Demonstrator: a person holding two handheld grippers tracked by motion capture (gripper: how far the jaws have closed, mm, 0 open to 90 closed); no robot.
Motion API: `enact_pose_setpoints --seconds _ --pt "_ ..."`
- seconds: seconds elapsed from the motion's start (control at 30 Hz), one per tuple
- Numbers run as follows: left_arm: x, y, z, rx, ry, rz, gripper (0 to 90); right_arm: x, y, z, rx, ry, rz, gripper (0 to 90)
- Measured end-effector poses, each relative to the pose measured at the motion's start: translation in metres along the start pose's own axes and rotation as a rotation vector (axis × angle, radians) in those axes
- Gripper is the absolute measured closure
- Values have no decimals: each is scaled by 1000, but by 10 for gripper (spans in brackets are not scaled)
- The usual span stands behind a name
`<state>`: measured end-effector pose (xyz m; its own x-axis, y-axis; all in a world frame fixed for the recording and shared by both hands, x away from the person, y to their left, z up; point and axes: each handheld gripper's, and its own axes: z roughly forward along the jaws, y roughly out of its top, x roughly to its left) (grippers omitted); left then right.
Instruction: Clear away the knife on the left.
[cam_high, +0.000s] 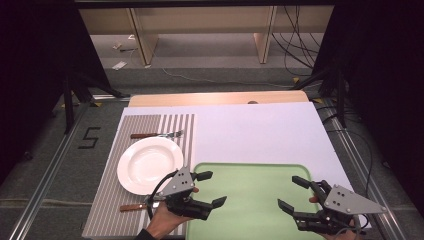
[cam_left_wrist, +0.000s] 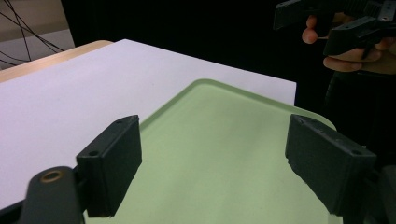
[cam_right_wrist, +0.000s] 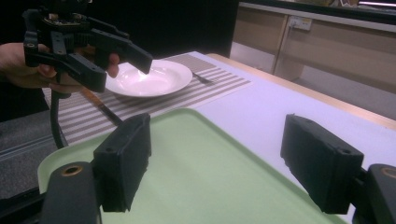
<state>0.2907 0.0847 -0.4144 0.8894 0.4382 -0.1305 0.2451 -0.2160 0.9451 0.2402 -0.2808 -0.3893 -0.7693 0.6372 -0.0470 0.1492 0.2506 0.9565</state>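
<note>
fingers spread wide on both my grippers, nothing between them. my left gripper (cam_high: 204, 189) hovers over the near left edge of the green tray (cam_high: 250, 200), its fingers pointing toward the middle of the tray. my right gripper (cam_high: 296, 192) hangs over the near right part of the same tray, fingers aimed back toward the left one, the two well apart with bare tray between.

in the left gripper view my fingers (cam_left_wrist: 114, 158) frame the tray (cam_left_wrist: 219, 154) and the white tabletop (cam_left_wrist: 84, 88) beyond it, and my right gripper (cam_left_wrist: 322, 23) shows at the top right. in the right gripper view my left gripper (cam_right_wrist: 98, 56) sits at the upper left, in front of the plate (cam_right_wrist: 159, 77).

white plate (cam_high: 150, 164) rests on a striped placemat (cam_high: 150, 125) left of the tray. a fork (cam_high: 157, 134) lies on the mat just beyond the plate, and a knife (cam_high: 134, 206) with a brown handle lies on the near side, close to my left hand (cam_high: 167, 220).
</note>
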Motion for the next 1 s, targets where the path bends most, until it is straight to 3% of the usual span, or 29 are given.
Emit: enact_pose_setpoints --seconds 0.6,0.7,0.77,0.87,0.93,1.0 --pt "-1 0 3 42 -8 16 183 0 0 1 5 5 -3 256" --pt "2 2 2 76 11 26 183 0 0 0 5 6 -3 257" --pt "5 4 1 123 7 37 183 -1 -1 1 4 7 0 256" --pt "8 8 -1 205 28 99 184 -2 -2 0 5 5 -1 257" --pt "11 9 -2 204 21 76 185 -3 -2 0 7 5 2 257" --pt "12 9 -1 221 23 81 189 -4 -2 0 7 5 5 257"
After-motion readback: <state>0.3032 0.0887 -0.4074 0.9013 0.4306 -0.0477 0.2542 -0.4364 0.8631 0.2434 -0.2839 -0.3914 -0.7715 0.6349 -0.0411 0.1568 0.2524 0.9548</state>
